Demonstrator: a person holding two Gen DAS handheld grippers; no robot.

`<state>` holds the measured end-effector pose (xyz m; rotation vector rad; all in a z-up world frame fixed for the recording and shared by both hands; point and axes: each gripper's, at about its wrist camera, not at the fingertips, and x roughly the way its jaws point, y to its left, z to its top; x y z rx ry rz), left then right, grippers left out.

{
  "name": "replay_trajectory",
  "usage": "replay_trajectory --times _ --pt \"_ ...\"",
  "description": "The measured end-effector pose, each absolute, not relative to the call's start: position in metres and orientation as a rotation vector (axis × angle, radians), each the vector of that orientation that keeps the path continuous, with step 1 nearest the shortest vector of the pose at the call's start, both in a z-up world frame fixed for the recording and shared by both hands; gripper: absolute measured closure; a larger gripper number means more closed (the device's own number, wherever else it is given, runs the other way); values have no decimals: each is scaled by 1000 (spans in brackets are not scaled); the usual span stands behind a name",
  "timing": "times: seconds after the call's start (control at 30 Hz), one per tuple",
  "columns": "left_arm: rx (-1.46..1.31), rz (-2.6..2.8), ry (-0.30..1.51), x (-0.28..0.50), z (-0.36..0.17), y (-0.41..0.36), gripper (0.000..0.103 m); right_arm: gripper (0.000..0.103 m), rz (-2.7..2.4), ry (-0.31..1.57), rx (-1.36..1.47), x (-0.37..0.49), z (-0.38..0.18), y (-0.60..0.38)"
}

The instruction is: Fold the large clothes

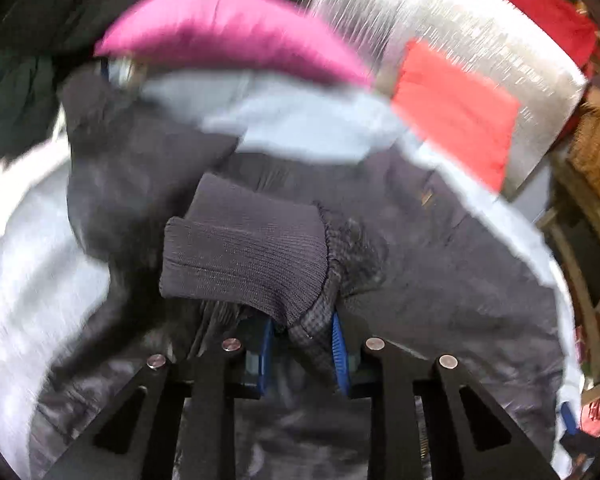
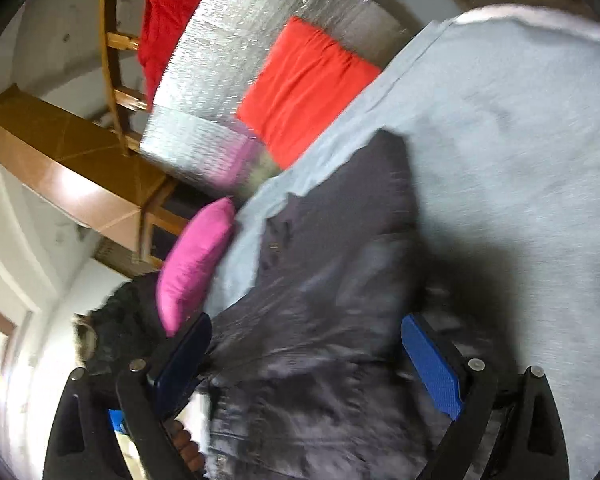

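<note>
Cuff (image 1: 244, 256) of the dark jacket (image 2: 324, 280) on the bed (image 2: 520, 128) sits pinched in our left gripper (image 1: 302, 344); right gripper (image 2: 312, 364) gapes empty over it; sleeve-folding, we judge; next, carry cuff inward.
</note>
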<state>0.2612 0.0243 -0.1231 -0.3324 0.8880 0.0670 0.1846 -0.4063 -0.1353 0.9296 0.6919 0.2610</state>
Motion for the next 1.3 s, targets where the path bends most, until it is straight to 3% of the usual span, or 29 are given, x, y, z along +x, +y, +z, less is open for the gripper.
replay_trajectory --times 0.47,0.5,0.53,0.57,0.83,0.87,0.93,1.0,1.13,1.3 --pt "-260 57 960 269 -145 23 71 6 150 942 682 288 -150 -415" --pt "-249 53 956 270 -146 22 70 28 161 952 627 294 -149 -410" --pt "-249 39 951 273 -147 22 69 69 151 983 561 300 -149 -404" --pt "-246 27 950 275 -147 21 69 92 125 993 524 301 -147 -403" --pt "-194 -30 944 280 -147 12 61 87 20 951 458 294 -155 -404" --pt "-201 -37 947 280 -145 16 57 82 14 947 466 293 -152 -405" --pt "-219 -34 945 275 -139 28 37 67 -36 916 446 280 -137 -410" --pt "-266 -33 907 270 -131 42 29 30 -70 847 423 263 -115 -411" --pt "-318 -9 878 263 -125 61 25 30 62 805 393 244 -85 -383" --pt "-378 3 898 270 -131 70 25 30 73 877 272 245 -106 -349"
